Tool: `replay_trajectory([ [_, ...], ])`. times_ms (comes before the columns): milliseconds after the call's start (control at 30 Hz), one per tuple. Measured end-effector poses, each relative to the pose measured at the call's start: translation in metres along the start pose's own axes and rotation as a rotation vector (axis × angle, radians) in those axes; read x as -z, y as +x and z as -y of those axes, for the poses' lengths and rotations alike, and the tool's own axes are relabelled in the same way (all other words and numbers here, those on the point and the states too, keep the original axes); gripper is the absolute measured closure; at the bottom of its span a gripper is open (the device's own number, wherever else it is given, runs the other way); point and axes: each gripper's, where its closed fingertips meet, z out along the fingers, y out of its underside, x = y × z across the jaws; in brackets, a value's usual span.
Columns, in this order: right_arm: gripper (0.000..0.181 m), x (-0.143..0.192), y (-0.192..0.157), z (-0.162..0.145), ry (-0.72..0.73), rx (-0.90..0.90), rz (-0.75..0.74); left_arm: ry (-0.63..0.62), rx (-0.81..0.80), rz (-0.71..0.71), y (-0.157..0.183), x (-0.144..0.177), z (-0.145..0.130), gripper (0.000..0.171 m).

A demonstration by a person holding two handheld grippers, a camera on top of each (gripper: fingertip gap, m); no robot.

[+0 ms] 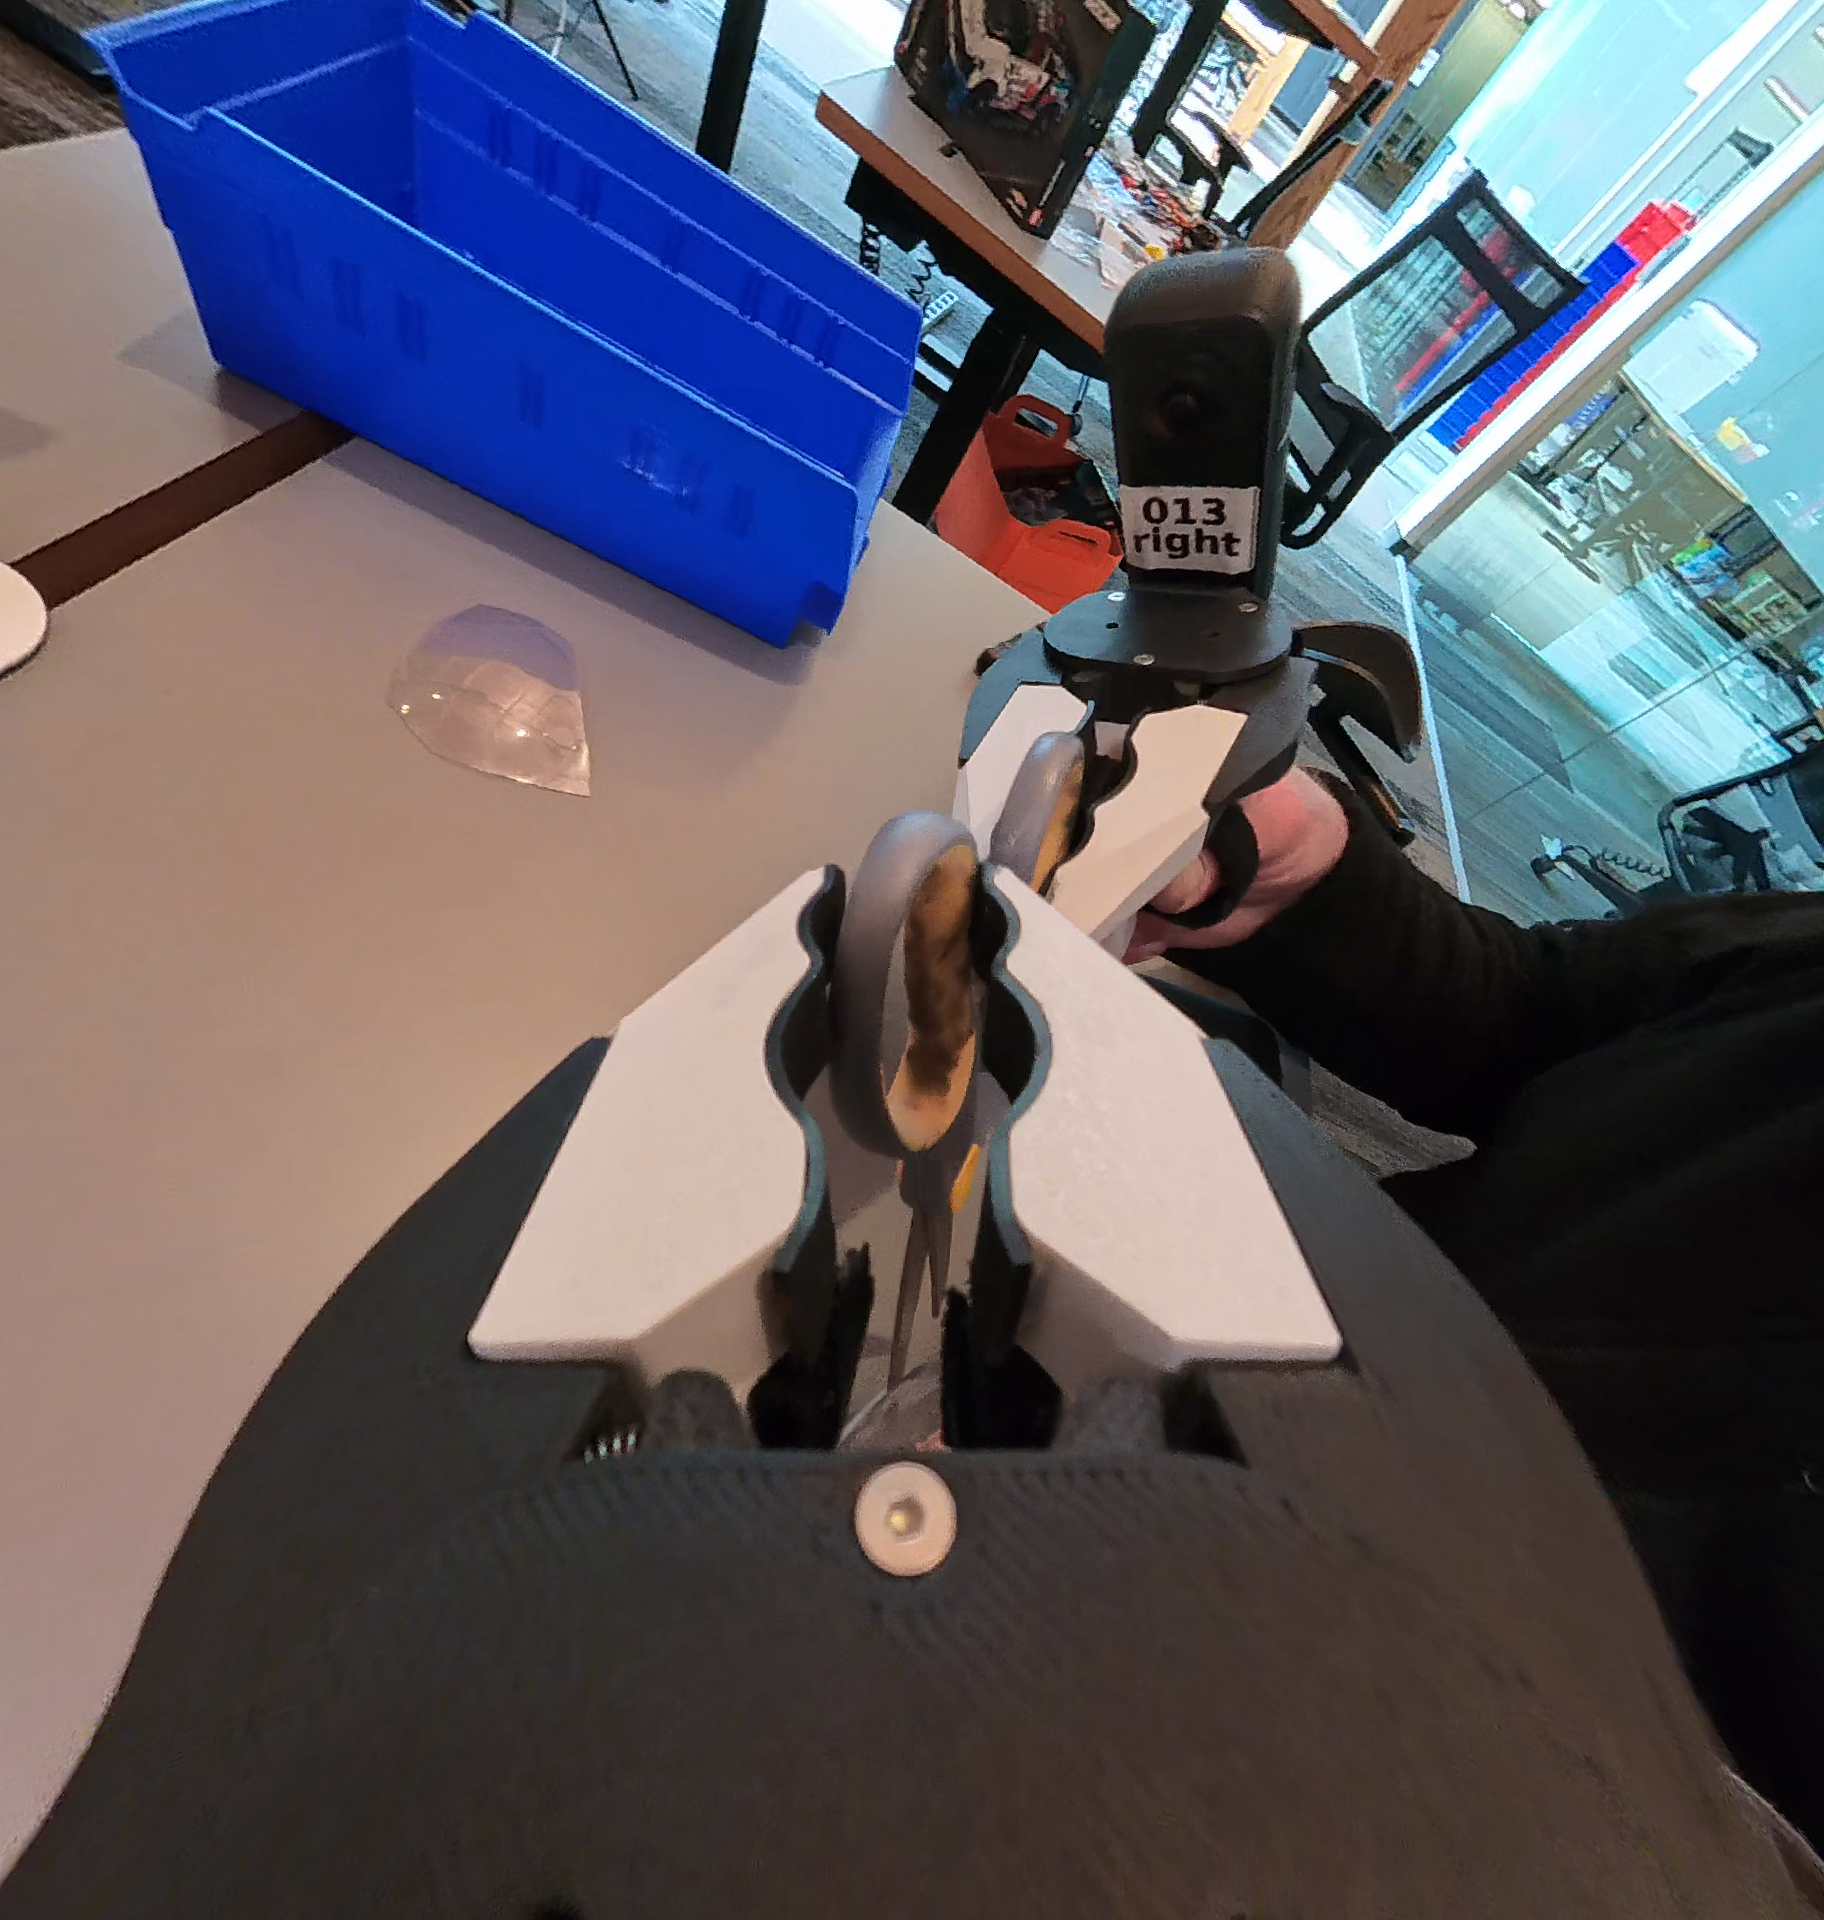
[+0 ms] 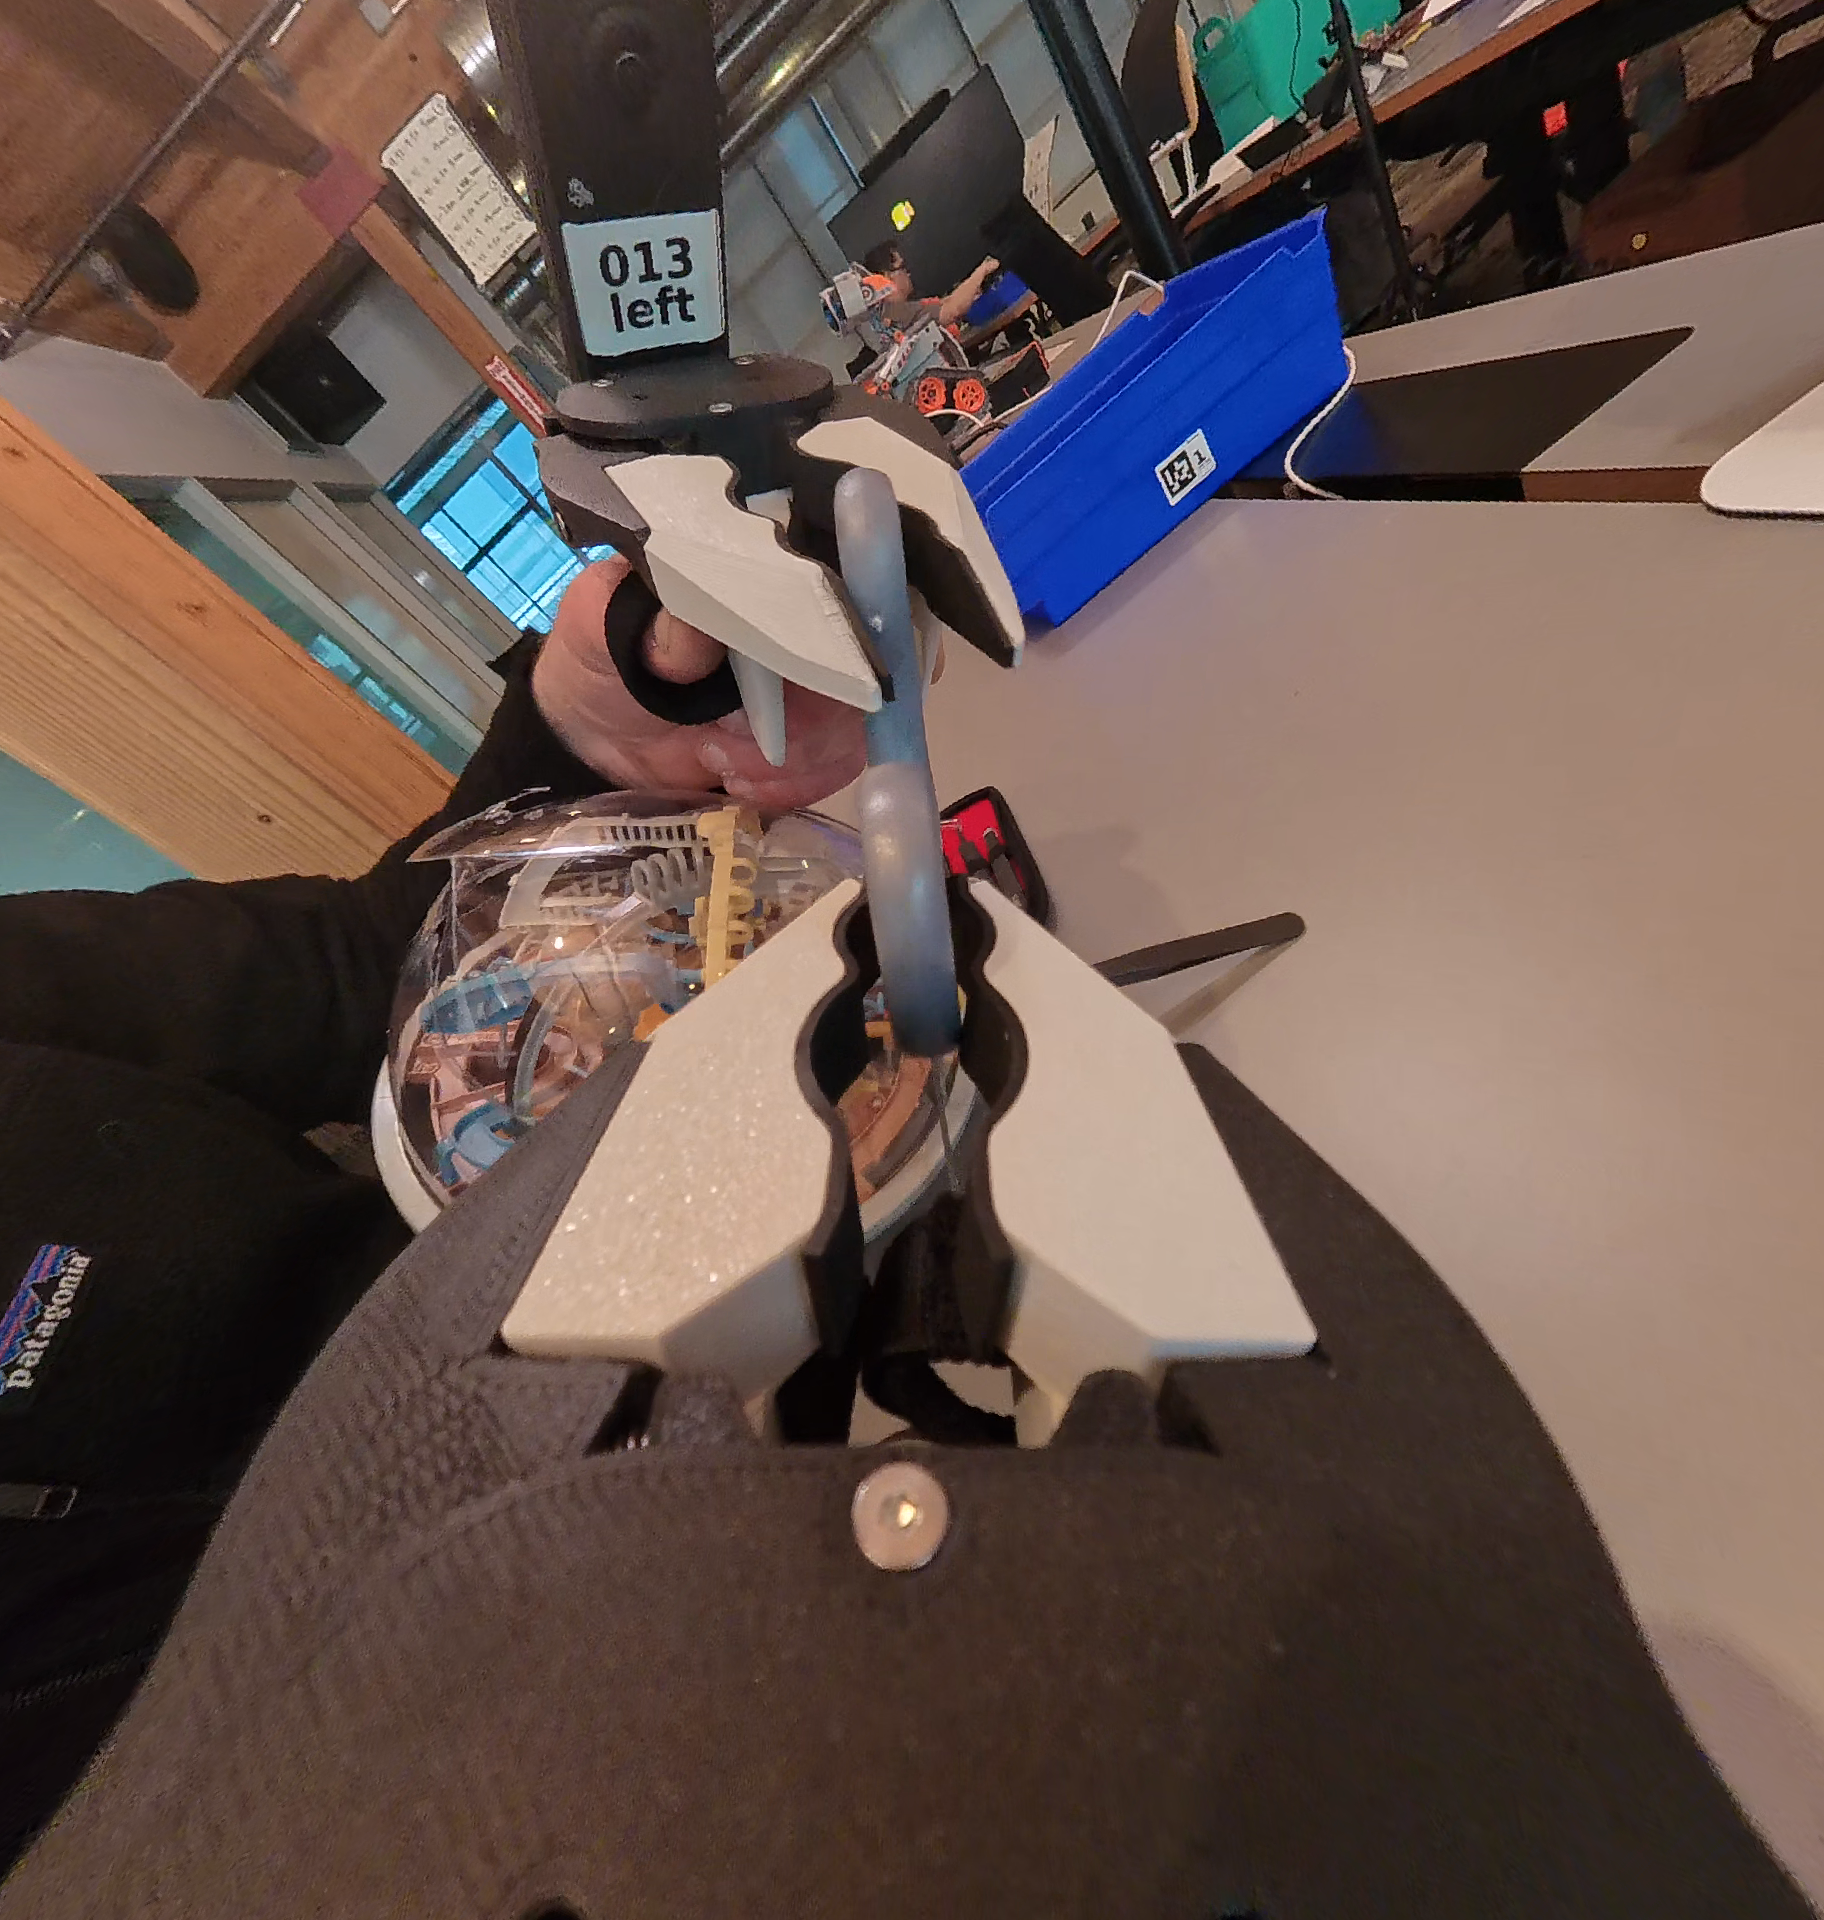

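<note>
Over the grey table (image 1: 264, 987), the left gripper (image 1: 908, 914) pinches one grey, orange-lined handle loop of a pair of scissors (image 1: 913, 1039) while the right gripper (image 2: 913, 914) pinches the other loop, above a clear maze globe (image 2: 575, 966), with a blue bin (image 1: 534, 343) well apart.

- A blue bin (image 1: 534, 343) stands on the grey table (image 1: 212, 987).
- A clear plastic piece (image 1: 497, 701) lies near the bin.
- A transparent ball with a maze inside (image 2: 575, 987) sits at the table edge.
</note>
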Motion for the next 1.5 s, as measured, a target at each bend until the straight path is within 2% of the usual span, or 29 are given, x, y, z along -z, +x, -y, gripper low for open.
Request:
replay_trajectory([
  [267,0.173,-0.011,0.014,-0.006,-0.074,0.012,-0.024,-0.035,0.072,0.011,-0.016,-0.012,-0.01,0.148],
  [567,0.172,-0.01,0.009,-0.008,-0.069,0.043,-0.015,-0.044,0.024,0.036,-0.01,-0.011,-0.011,0.149],
  [967,0.173,-0.018,0.02,-0.009,-0.107,0.075,-0.033,-0.019,0.146,0.041,-0.028,-0.013,-0.015,0.146],
  [1067,0.173,-0.021,0.027,-0.008,-0.107,0.029,-0.006,-0.015,0.18,0.067,-0.036,-0.014,-0.016,0.146],
  [1200,0.173,-0.022,0.026,-0.008,-0.116,0.035,-0.005,-0.005,0.16,0.094,-0.036,-0.013,-0.015,0.145],
  [1400,0.173,-0.011,0.01,-0.01,-0.062,0.139,-0.036,-0.026,-0.02,0.111,-0.012,-0.016,-0.011,0.145],
  [1500,0.173,-0.01,0.008,-0.011,-0.056,0.176,-0.063,-0.038,-0.03,0.131,-0.014,-0.017,-0.012,0.143],
])
